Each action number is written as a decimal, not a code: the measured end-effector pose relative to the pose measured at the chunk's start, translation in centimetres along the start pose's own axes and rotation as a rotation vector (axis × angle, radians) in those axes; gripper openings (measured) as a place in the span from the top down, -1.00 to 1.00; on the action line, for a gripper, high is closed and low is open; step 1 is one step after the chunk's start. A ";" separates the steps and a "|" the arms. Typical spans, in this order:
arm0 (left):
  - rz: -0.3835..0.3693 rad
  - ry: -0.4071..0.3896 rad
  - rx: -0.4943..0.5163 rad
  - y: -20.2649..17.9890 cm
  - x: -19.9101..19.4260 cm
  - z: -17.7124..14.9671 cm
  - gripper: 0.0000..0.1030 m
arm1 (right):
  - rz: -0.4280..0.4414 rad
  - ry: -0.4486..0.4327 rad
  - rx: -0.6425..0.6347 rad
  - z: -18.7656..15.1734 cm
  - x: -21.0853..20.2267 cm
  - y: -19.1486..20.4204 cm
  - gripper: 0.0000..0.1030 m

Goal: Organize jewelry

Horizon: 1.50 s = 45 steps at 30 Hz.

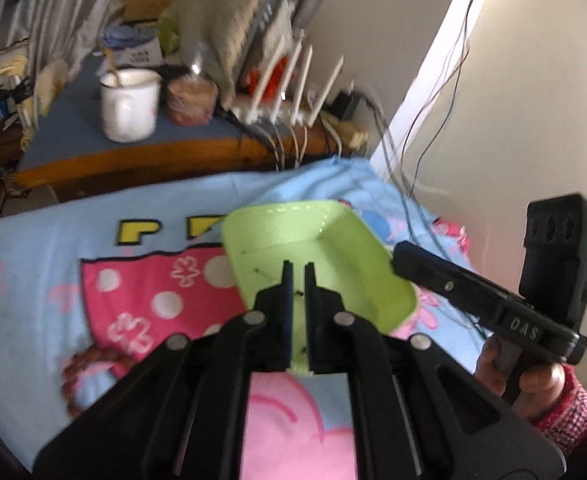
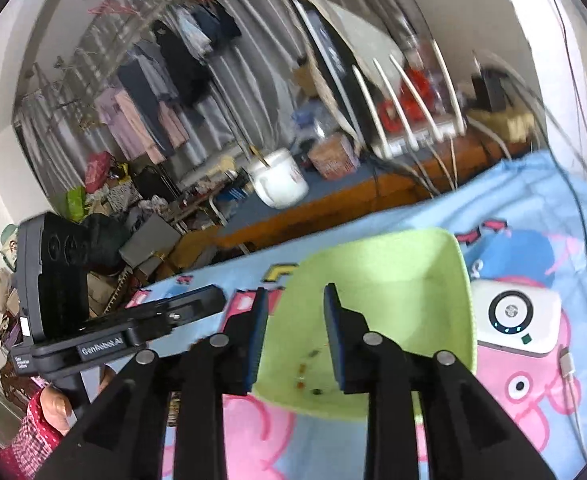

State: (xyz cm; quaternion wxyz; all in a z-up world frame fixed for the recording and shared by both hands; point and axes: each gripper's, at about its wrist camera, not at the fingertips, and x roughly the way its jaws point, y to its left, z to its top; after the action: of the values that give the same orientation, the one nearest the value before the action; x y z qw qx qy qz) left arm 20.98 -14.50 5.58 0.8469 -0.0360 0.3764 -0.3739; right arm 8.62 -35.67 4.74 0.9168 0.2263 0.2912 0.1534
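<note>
cluttered bedroom: clothes on a rail, a wooden desk with a white mug [image 1: 129,104] and a router with white antennas [image 1: 277,80]. work surface is a blue and pink cartoon sheet [image 1: 53,248].

left claw [image 1: 297,276]: i see its fingers drawn almost together, only a slit between them, so i log it as closed. a thin dark strand with tiny dark specks runs from the tray floor into the slit. the frame is too blurred for me to tell whether the strand is pinched.

right claw [image 2: 295,304]: fingers stand well apart, nothing between the pads. i read it as open.

green tray [image 1: 333,248]: it lies on the sheet directly ahead of and under both claws' fingertips. from the left wrist view, the right claw's tip sits at the tray's right rim; contact i cannot tell. from the right wrist view, a few small beads [image 2: 305,376] lie on the tray floor between the right claw's fingers, near the close edge.

reddish-brown bead bracelet [image 1: 77,372]: on the sheet, outside the tray, low to the left of the left claw.

white device with a round dial [image 2: 513,320]: on the sheet just right of the tray, right of the right claw.

a hand [image 1: 533,384] in a red checked sleeve grips the right claw's handle.
</note>
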 end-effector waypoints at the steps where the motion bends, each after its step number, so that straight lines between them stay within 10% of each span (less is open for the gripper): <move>1: 0.000 -0.024 -0.012 0.5 -1.8 -0.6 0.92 | 0.010 0.006 -0.007 -0.3 -0.3 0.6 1.00; 5: 0.084 -0.091 -0.048 3.3 -7.9 -4.8 0.92 | 0.077 0.107 -0.028 -4.1 -0.3 3.6 0.39; 8: 0.210 -0.080 -0.080 5.7 -10.2 -8.7 0.92 | 0.075 0.204 -0.115 -7.2 1.3 6.0 0.41; 11: 0.250 -0.045 -0.136 7.9 -11.3 -12.6 0.92 | 0.068 0.281 -0.167 -9.2 3.6 7.9 0.98; 27: 0.174 -0.010 -0.202 10.0 -9.6 -17.6 0.92 | 0.001 0.452 -0.316 -10.3 14.3 11.3 1.00; 45: 0.095 0.018 -0.081 5.8 -8.7 -17.3 0.92 | -0.058 0.288 -0.013 -11.8 -4.6 0.0 1.00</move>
State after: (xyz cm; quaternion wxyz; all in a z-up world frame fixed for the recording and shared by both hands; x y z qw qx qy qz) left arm 9.23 -0.77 -3.44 0.8581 -0.0490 0.4000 -0.3182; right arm -2.16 -33.69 -1.70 0.8711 0.1876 0.4249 0.1597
